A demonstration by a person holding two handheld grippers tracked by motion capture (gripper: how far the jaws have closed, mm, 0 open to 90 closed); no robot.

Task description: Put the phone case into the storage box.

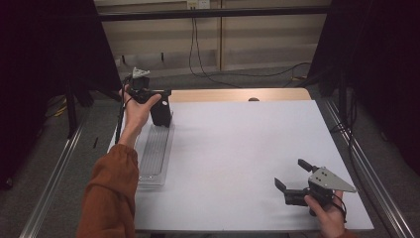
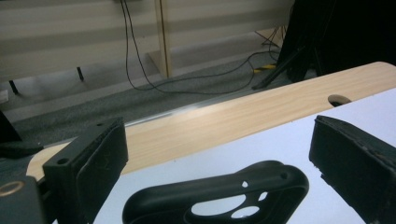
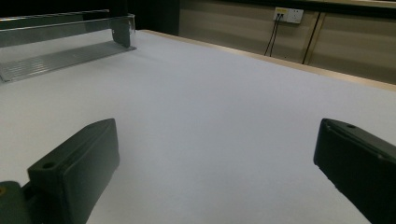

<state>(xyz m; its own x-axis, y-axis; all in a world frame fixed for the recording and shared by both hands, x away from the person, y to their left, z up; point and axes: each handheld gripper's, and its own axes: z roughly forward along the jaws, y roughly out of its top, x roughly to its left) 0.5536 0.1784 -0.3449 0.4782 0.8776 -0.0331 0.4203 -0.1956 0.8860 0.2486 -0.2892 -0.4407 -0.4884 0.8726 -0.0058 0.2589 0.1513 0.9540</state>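
Left gripper (image 2: 219, 154) wide open, black phone case (image 2: 219, 198) between its jaws, not squeezed. Right gripper (image 1: 293, 174) wide open too, holding nothing, well apart from the case

- Black phone case (image 2: 224, 198): soft, matte, with rounded camera cut-outs; seen at the lower centre of the left gripper view, standing upright at the far end of the tray.
- Clear ridged tray (image 1: 154, 153): long, narrow, lying left of centre in the high view on the white surface.
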